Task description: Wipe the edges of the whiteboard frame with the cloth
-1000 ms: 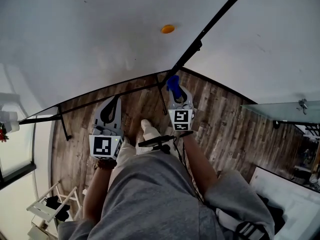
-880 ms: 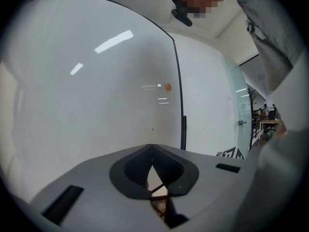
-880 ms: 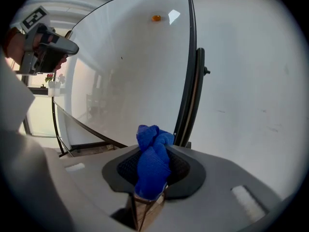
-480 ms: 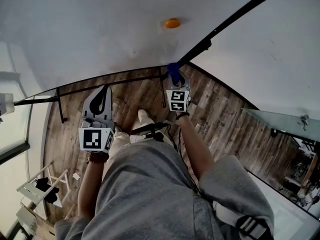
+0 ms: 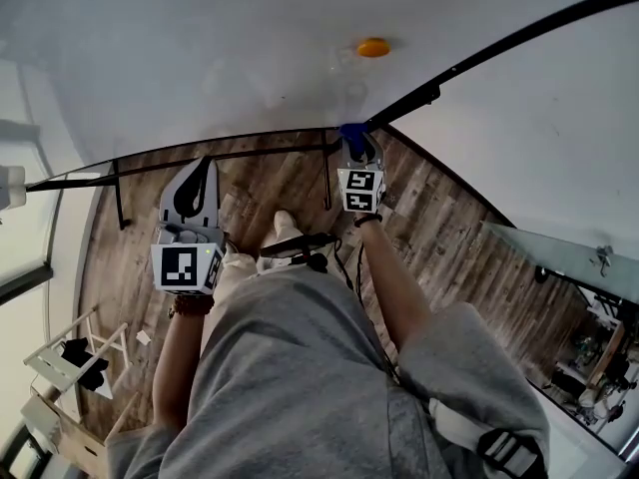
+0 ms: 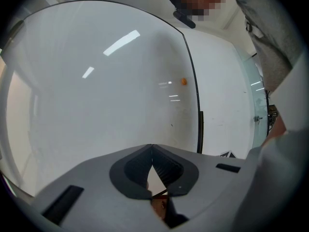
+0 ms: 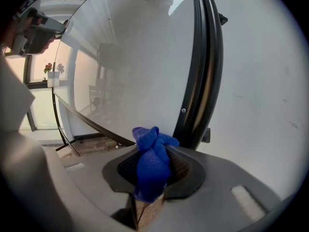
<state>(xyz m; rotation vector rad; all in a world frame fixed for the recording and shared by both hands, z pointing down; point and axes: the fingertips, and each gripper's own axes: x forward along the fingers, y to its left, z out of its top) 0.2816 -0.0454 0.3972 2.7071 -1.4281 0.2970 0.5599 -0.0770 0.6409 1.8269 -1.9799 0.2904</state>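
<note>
The right gripper (image 7: 153, 151) is clamping the blue cloth (image 7: 150, 170) beside the whiteboard frame (image 7: 195, 81) (the head view is showing only a blue tip); the left gripper (image 6: 152, 153) is pressing its jaws together, empty.

A brown wood-plank floor (image 5: 130, 267) runs along the foot of a whiteboard (image 5: 200, 58). Two thin black stand legs (image 5: 119, 200) come down onto the planks. A person's light shoe (image 5: 283, 226) stands mid-floor. At lower left sit a white rack (image 5: 70, 352) and a small white scrap (image 5: 145, 337).
</note>
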